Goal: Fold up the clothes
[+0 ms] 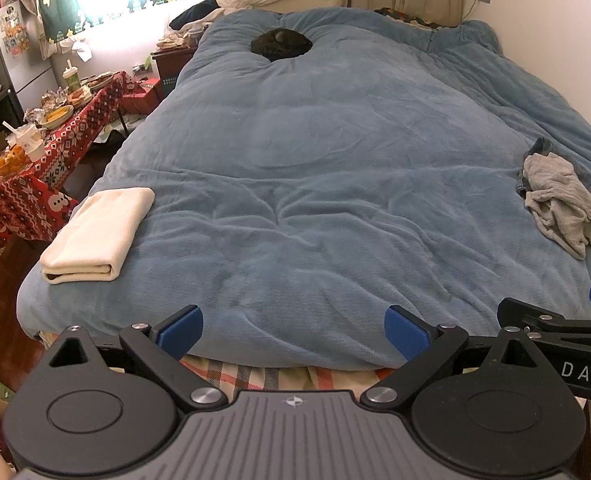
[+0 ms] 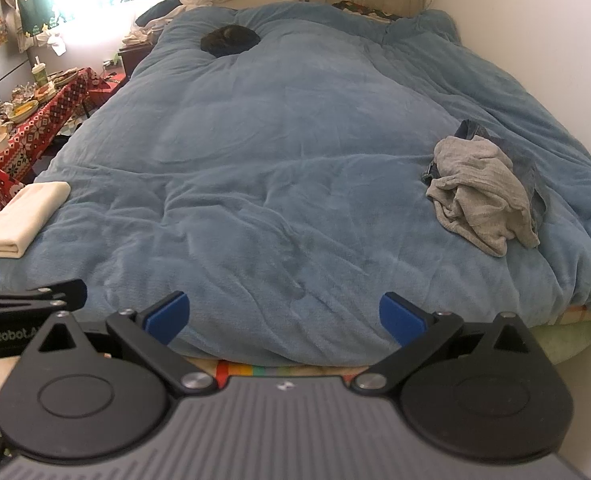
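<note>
big bed w/ a blue duvet (image 1: 315,168). crumpled grey garment (image 2: 479,192) sat on its right side atop smth denim, folded cream cloth (image 1: 99,236) at the left edge. left gripper (image 1: 293,332) & right gripper (image 2: 283,320) both spread wide, holding nothing, at the foot.

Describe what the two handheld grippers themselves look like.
The left gripper and right gripper match: black linkage arms with silver pivot screws, blue finger pads, round black discs on a ribbed grey body. White lettering shows on each one's side. No cables or sleeves visible.
</note>
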`<state>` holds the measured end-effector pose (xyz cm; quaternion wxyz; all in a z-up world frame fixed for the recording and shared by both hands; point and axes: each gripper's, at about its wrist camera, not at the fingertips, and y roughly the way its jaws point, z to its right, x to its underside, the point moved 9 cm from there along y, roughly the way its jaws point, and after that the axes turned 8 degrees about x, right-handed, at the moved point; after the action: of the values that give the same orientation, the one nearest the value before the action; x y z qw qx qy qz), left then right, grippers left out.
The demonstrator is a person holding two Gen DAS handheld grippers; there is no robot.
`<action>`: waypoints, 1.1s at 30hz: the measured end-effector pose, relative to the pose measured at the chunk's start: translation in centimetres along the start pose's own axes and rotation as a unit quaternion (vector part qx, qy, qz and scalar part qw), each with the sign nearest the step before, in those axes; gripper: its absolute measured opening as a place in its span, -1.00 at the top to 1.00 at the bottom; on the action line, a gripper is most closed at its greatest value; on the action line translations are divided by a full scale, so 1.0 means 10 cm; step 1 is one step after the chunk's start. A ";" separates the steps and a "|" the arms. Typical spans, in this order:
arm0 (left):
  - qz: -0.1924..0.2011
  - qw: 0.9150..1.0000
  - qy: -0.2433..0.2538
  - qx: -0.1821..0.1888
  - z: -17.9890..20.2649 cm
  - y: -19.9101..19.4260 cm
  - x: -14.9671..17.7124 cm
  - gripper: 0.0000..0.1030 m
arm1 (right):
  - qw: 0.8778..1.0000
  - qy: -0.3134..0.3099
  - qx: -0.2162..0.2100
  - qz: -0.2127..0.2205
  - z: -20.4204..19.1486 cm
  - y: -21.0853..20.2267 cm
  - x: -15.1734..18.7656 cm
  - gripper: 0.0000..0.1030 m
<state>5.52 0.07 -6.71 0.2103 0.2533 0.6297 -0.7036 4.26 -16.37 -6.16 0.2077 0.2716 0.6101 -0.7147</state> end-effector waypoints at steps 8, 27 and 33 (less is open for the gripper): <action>0.000 1.000 0.002 0.002 0.02 0.01 -0.01 -0.87 | 1.000 0.001 0.002 -0.001 0.01 0.00 0.00 -0.99; -0.006 1.000 0.018 0.010 0.15 0.08 -0.04 -0.73 | 1.000 0.015 0.005 -0.007 0.07 0.05 0.01 -0.99; -0.009 1.000 0.027 0.009 0.23 0.14 -0.09 -0.77 | 1.000 0.024 0.014 -0.008 0.16 0.10 0.01 -0.99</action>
<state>6.86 -2.43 -7.08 0.1842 0.2686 0.6314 -0.7038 4.53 -18.09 -6.80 0.1835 0.2862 0.6074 -0.7180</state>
